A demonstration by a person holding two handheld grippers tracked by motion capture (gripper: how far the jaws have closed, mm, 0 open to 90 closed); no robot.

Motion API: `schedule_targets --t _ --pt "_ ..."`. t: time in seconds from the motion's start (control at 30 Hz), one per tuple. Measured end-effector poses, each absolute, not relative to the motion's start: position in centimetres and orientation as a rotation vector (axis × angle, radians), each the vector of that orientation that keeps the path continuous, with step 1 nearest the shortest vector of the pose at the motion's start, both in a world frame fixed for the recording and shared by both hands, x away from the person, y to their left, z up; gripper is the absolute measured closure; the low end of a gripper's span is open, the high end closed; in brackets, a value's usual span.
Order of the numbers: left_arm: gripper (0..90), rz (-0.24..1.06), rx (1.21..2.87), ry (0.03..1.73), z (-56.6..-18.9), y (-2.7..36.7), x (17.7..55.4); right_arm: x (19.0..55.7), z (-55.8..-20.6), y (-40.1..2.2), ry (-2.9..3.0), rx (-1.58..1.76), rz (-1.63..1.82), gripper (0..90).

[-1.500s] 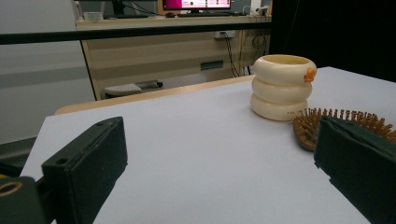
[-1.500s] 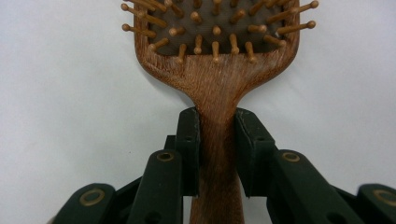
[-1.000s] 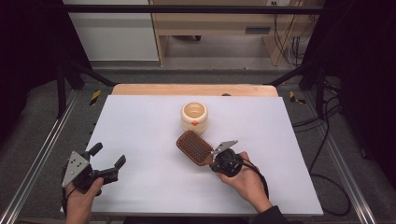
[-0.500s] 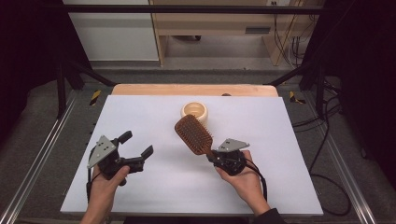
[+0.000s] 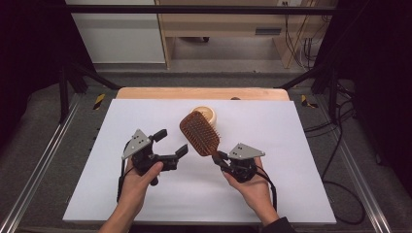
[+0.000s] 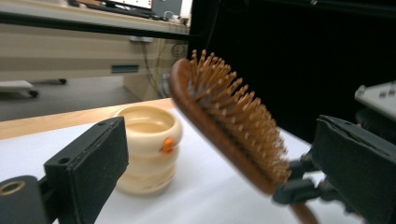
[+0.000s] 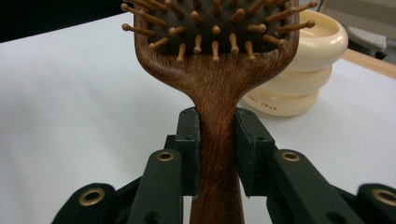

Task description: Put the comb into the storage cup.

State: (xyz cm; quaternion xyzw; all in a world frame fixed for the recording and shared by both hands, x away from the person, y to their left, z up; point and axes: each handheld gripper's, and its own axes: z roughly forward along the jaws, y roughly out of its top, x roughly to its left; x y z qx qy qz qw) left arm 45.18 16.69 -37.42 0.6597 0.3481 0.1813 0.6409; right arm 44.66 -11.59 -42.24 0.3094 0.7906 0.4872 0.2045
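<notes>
Holding a wooden hairbrush (image 5: 199, 133) by its handle, the right gripper (image 5: 221, 158) keeps the paddle raised off the white bench (image 5: 301, 194), bristles turned up and towards the person's left, while the left gripper (image 5: 171, 144) hovers just beside the brush head with its jaws spread and nothing between them. In the right gripper view, the two black jaws pinch the narrow neck of the handle squarely from either side, just below where the wood flares into the head. Behind the brush, a cream ribbed bowl (image 5: 205, 113) with a small orange mark stands near the far edge of the bench, just behind the tip of the raised head. The work in hand looks like a handover or a two-handed steadying of the brush. Done well, it would call for the free jaws to come in along the wooden rim or back of the paddle rather than across the pins, which would give a poor, springy hold. The pinch on the handle should hold until the second grip is firm. Keeping the head lifted clear of the bowl would avoid knocking it.
</notes>
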Motion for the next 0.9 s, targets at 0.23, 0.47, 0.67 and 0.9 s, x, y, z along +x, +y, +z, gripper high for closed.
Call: schedule_targets --t 0.23,0.47,0.67,0.9 --pt "4.9 0.353 1.495 0.797 -36.8 15.8 46.3 44.0 -41.7 -11.5 2.156 0.836 1.402 72.9" --pt "7.1 0.282 1.461 0.82 -36.3 15.1 47.1 43.7 -41.5 -11.6 2.131 0.833 1.418 72.9" --pt "10.7 0.238 1.438 0.841 -36.1 14.6 47.7 43.7 -41.5 -11.4 2.122 0.826 1.421 72.9" --pt "16.0 0.241 1.45 0.854 -35.9 14.0 47.8 43.4 -41.5 -11.1 2.126 0.807 1.416 72.9"
